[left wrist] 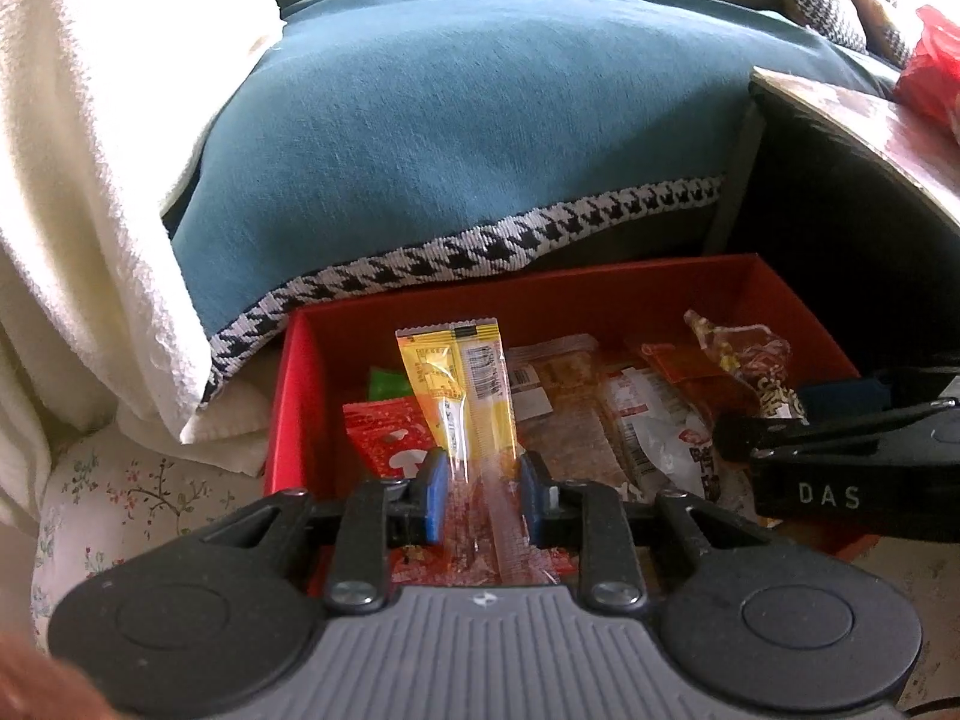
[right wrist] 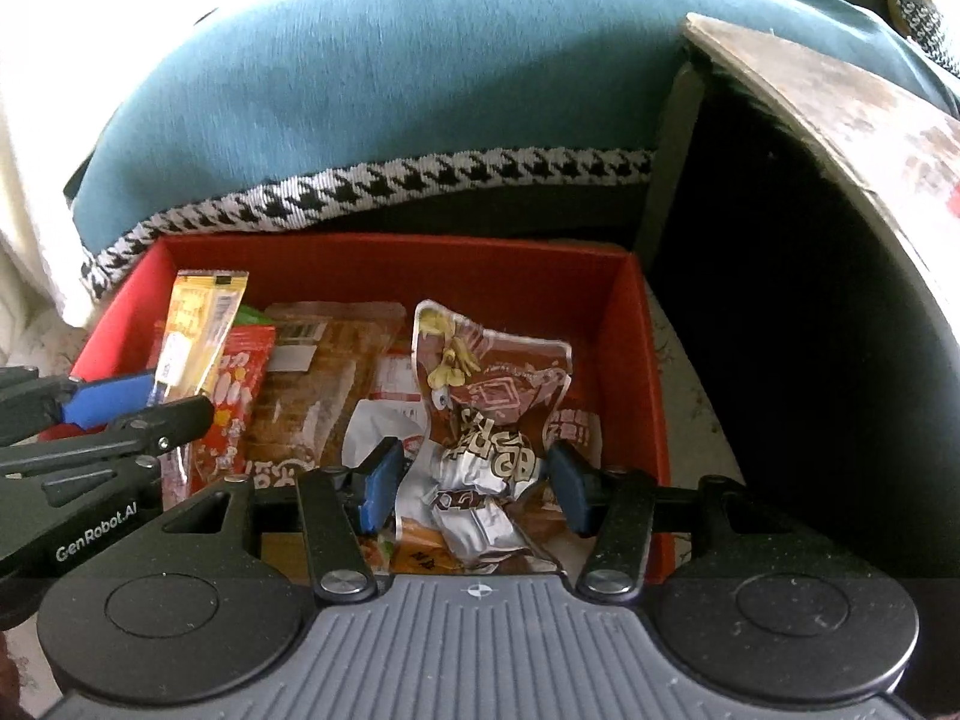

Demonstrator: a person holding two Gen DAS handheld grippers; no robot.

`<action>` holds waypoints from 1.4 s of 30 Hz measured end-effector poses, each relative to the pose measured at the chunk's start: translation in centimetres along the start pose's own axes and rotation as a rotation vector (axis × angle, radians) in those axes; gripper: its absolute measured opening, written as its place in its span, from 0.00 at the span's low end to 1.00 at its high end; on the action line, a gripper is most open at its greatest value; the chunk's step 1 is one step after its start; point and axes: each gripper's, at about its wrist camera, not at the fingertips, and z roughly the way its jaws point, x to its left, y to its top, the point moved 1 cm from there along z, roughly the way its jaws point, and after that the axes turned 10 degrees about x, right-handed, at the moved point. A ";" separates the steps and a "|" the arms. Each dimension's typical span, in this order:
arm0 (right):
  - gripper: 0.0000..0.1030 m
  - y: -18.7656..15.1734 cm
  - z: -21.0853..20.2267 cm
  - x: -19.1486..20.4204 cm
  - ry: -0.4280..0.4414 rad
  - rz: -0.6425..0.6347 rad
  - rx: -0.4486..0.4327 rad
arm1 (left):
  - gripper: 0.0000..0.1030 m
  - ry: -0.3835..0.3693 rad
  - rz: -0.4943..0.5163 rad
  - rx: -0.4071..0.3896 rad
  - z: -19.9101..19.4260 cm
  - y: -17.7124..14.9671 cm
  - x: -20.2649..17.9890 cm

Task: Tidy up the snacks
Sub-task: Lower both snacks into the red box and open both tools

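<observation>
A red box (left wrist: 540, 282) (right wrist: 420, 264) holds several snack packets. My left gripper (left wrist: 483, 498) is shut on a long yellow and clear packet (left wrist: 462, 372) that sticks up over the box's left part; the same packet (right wrist: 198, 324) shows in the right wrist view beside the left gripper's blue finger (right wrist: 108, 399). My right gripper (right wrist: 474, 486) is shut on a crumpled brown and silver snack bag (right wrist: 492, 396) over the box's right part. That bag (left wrist: 738, 354) rises above the right gripper's fingers (left wrist: 840, 420) in the left wrist view.
Inside the box lie a red packet (left wrist: 384, 432), brown biscuit packs (right wrist: 324, 384) and a white wrapper (left wrist: 654, 432). A teal blanket (left wrist: 480, 150) with houndstooth trim hangs behind the box. A wooden tabletop (right wrist: 840, 108) juts in at right, a white towel (left wrist: 78, 210) at left.
</observation>
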 end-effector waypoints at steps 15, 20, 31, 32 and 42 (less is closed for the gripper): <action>0.73 -1.7 -5.4 0.8 0.054 0.007 -0.110 | 0.29 0.038 -0.021 -0.045 -4.3 -0.9 -0.2; 0.75 -2.0 -5.9 0.7 0.058 0.018 -0.118 | 0.29 0.044 -0.034 -0.059 -5.2 -1.1 0.0; 0.78 -2.1 -6.0 0.5 0.048 0.022 -0.120 | 0.30 0.048 -0.039 -0.061 -5.5 -1.0 0.0; 0.78 -2.2 -6.0 0.5 0.048 0.021 -0.118 | 0.31 0.046 -0.040 -0.061 -5.6 -1.0 0.0; 0.80 -2.7 -6.9 0.2 0.053 0.036 -0.127 | 0.44 0.034 -0.076 -0.080 -6.7 -1.1 0.7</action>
